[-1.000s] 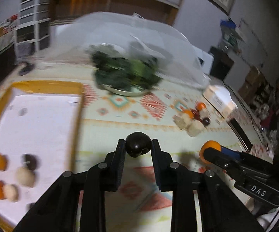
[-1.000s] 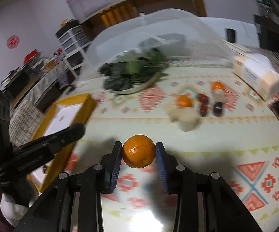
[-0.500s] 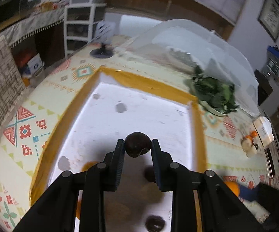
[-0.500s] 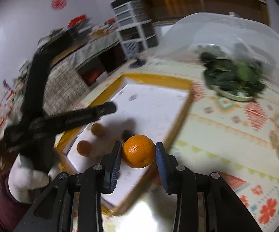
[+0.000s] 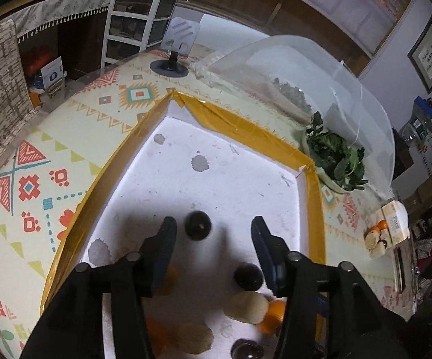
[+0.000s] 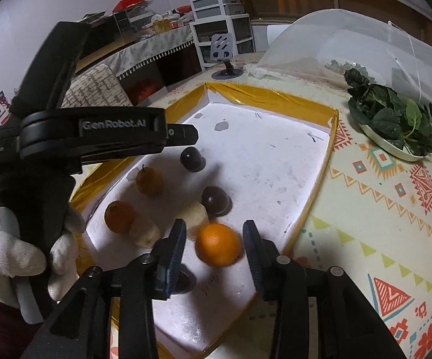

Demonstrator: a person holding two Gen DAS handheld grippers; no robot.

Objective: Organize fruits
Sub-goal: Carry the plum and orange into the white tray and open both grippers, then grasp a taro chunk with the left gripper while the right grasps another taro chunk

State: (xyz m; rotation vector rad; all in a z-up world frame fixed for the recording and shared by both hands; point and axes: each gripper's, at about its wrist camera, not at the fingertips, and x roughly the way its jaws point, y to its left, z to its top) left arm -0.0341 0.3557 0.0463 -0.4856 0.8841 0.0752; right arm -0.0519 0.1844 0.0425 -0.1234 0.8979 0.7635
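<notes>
In the left wrist view, the left tool (image 5: 213, 232) is spread wide at lower centre, holding nothing; a round dark fruit (image 5: 198, 225) lies between its fingers on the white, yellow-rimmed tray (image 5: 245, 131). In the right wrist view, the right tool (image 6: 213, 239) also gapes, a dimpled orange (image 6: 217, 244) loose between its ribbed fingers, low on the tray.
</notes>
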